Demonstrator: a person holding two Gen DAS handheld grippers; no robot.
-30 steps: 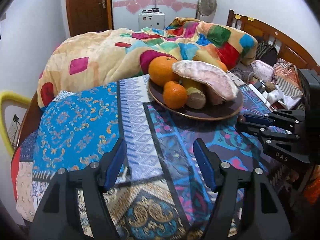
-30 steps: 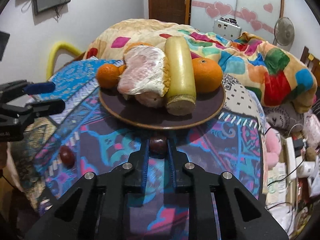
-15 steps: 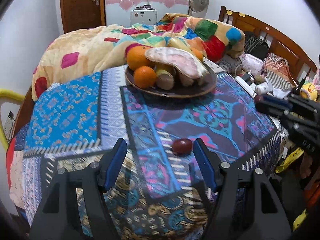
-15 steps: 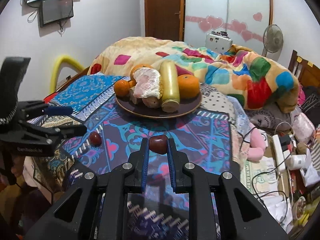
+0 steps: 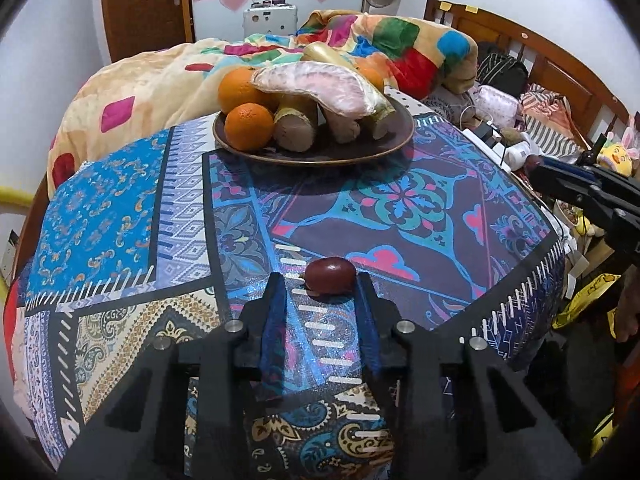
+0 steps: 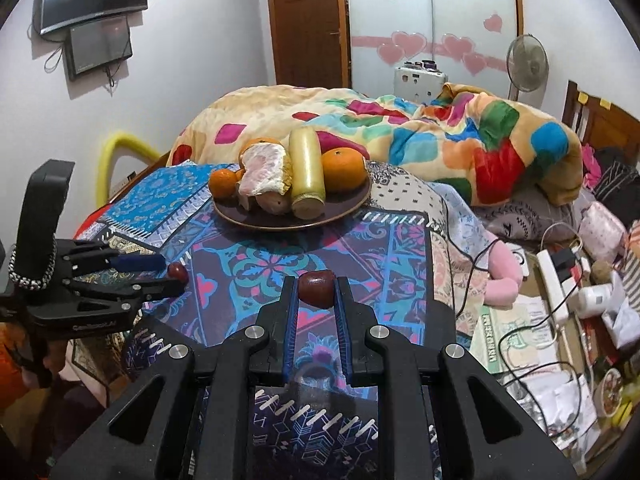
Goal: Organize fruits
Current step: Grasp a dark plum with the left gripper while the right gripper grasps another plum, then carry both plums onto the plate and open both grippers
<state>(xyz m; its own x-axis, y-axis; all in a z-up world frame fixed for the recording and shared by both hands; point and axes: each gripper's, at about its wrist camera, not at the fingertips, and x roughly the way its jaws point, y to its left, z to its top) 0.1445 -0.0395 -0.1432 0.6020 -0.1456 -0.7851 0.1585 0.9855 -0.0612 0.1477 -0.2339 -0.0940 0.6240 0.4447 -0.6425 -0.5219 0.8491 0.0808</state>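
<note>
Left tongs (image 5: 322, 292) closing around a small dark-red fruit (image 5: 329, 275) that lies on the patterned surface (image 5: 400, 216); the fruit sits at the very tips and toward the right finger, which it seems to touch, while the left finger stands clear. Right tongs (image 6: 317, 294) clamped on a second dark-red fruit (image 6: 317, 283), held above the surface. Risks, as judged: the smooth, rounded fruit may squirt forward or roll toward the surface edge as the off-centre tips meet it; the shallow tip grip on either fruit may slip during carrying. The brown plate (image 5: 360, 150), well apart from both fruits, holds two oranges (image 5: 249, 126), a peeled pomelo segment (image 5: 320, 88) and pale cylindrical pieces; crowding leaves little free rim, so an added fruit may roll off.
</note>
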